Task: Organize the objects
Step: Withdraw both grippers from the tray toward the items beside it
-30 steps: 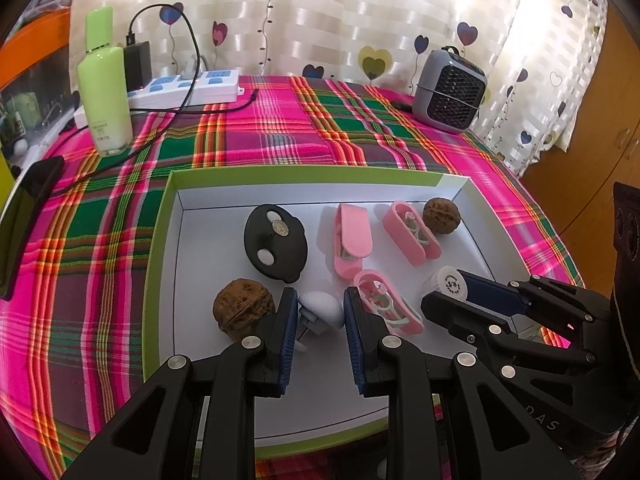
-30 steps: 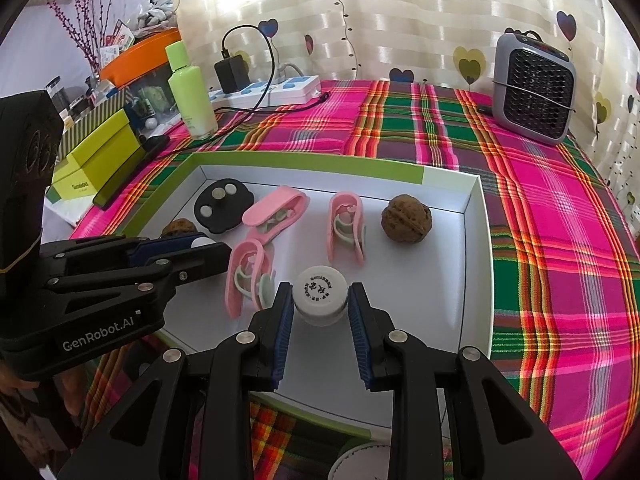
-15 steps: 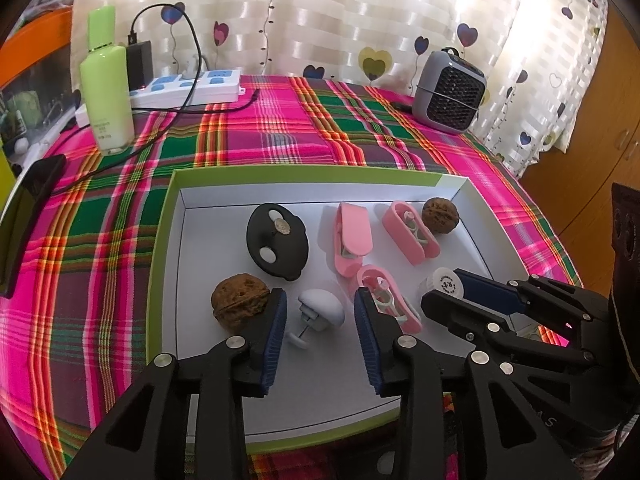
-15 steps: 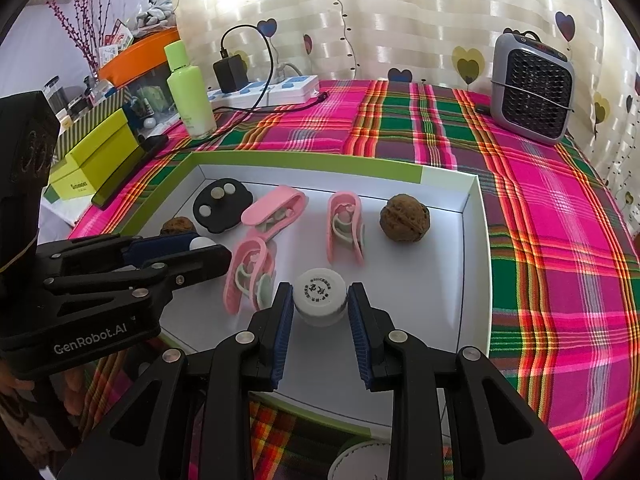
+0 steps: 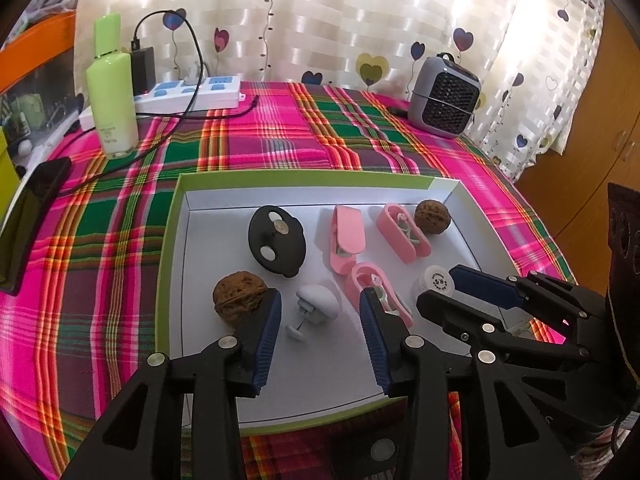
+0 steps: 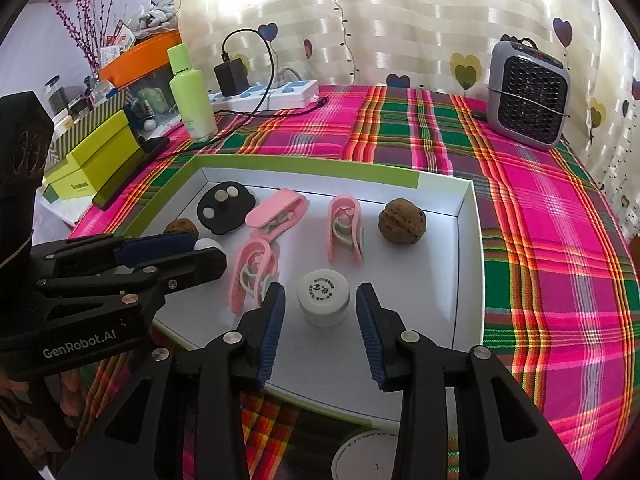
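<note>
White card lines the floor of the green-rimmed box lid (image 5: 170,240) where you are working, and both of your tools are letting go at once. Your left gripper (image 5: 320,312) is spreading its jaws around the small white hook (image 5: 316,306), which is lying on its side on the floor with clear gaps to both blue pads. Your right gripper (image 6: 320,312) is doing the same around the little white jar (image 6: 323,298), which is standing upright with its printed cap facing up, free of either pad.

You are setting these two down in the near row, probably because the far row is already filling: the black disc (image 5: 277,240), three pink clips (image 5: 347,236) and a walnut (image 5: 432,216) are lying along it. A second walnut (image 5: 239,294) is sitting just beside your left finger (image 5: 267,336), so you are risking a nudge if you widen much more or swing left while backing out. Likewise, the nearest pink clip (image 6: 252,276) is lying close to your right tool's left-hand finger (image 6: 272,328). Lifting straight back along the fingers looks safest.
</note>
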Motion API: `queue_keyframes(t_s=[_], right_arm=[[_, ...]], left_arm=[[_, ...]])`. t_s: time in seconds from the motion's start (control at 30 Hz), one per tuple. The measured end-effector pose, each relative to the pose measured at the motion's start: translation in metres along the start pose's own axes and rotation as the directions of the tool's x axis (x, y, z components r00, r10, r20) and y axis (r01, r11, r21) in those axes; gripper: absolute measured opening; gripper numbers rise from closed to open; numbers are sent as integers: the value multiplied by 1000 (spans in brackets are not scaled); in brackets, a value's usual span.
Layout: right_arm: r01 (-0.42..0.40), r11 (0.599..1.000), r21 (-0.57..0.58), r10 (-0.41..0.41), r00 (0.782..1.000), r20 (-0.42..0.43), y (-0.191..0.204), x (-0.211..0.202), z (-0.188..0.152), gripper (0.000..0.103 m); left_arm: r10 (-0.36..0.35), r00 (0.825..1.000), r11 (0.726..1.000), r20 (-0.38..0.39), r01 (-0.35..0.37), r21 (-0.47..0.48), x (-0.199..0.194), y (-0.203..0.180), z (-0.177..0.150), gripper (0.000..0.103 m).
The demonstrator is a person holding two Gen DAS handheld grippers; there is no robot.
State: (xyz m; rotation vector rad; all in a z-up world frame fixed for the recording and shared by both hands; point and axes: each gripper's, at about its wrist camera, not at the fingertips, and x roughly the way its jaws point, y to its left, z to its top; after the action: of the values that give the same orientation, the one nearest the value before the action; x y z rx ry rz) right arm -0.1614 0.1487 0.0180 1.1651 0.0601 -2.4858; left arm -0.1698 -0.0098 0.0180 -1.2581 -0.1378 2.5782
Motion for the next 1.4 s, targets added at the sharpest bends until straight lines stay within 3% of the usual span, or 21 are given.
queue_keyframes(t_s=[0.53, 1.17, 1.4], right_arm=[[6, 1000, 28, -7, 999, 31, -6, -16, -4, 39], [44, 997, 68, -50, 994, 95, -32, -70, -31, 39], [55, 996, 77, -61, 995, 80, -34, -75, -44, 39]], left_arm=[[-4, 999, 1000, 37, 4, -10, -22, 4, -1, 39], [-27, 997, 998, 68, 30, -51, -57, 20, -31, 41], [-49, 995, 997, 82, 53, -48, -68, 17, -42, 42]])
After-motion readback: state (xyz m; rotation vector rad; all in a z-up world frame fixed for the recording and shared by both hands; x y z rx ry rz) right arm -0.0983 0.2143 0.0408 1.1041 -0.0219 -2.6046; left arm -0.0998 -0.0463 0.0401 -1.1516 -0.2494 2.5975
